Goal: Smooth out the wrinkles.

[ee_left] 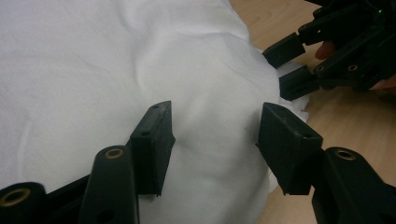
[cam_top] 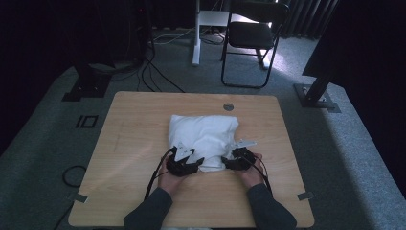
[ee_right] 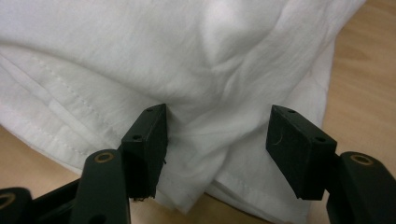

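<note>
A soft white cloth pillow [cam_top: 203, 139] lies in the middle of the light wooden surface [cam_top: 134, 143]. The left gripper [cam_top: 187, 162] sits at its near edge, jaws apart around a puffy part, not squeezing it. The right gripper [cam_top: 230, 160] is at the near right corner [ee_right: 196, 196], jaws spread wide on either side of the stitched hem, let go.

White pillow [cam_top: 203, 135] in a plain white case with stitched hems, no pattern. Counter [cam_top: 134, 143] in pale wood grain, with a small grey round insert [cam_top: 228, 107]. Left gripper [cam_top: 184, 165] and right gripper [cam_top: 238, 160] black, each topped by a grey plate. Sleeves [cam_top: 151, 211] dark grey. Floor [cam_top: 43, 143] grey carpet. Chair [cam_top: 253, 33] black.
</note>
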Available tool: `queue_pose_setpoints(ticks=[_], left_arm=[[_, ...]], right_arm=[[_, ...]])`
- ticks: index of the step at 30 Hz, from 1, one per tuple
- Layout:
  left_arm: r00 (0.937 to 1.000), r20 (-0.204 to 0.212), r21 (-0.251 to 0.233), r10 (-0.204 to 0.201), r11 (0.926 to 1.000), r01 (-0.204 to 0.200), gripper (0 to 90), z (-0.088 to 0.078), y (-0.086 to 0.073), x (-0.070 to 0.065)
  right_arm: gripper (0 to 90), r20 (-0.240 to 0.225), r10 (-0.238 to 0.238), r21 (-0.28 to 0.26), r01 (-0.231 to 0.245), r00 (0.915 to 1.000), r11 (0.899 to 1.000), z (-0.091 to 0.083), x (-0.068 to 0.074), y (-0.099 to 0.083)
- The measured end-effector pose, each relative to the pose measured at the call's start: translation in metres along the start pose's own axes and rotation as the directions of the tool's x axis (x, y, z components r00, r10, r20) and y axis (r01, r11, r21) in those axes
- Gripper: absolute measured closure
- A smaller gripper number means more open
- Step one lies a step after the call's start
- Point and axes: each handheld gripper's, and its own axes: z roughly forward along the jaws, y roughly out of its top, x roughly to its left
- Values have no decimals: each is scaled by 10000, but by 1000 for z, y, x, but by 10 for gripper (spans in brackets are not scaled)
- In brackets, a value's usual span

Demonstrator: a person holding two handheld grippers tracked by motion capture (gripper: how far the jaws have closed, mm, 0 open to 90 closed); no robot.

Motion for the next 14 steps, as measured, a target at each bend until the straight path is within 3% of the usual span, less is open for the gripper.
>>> queue_pose_setpoints(ticks=[2, 4, 7, 14], left_arm=[[9999, 0, -71, -149, 9999, 149, 445, -2, 3, 2], [9999, -57, -149, -122, 9998, 121, 435, -10, 6, 1], [9997, -179, -418, -159, 9990, 151, 413, -30, 8, -1], [9978, -551, -1044, -365, 9941, 306, 396, -78, 7, 11]], right_arm=[[352, 41, -36, 56, 35, 10000, 10000, 2, -2, 3], [325, -217, 145, -70, -146, 9997, 9999, -1, -5, 3], [314, -359, 504, -685, -527, 9981, 9963, -19, -11, -4], [301, 89, 915, -1536, -890, 9958, 9841, -65, -26, -26]])
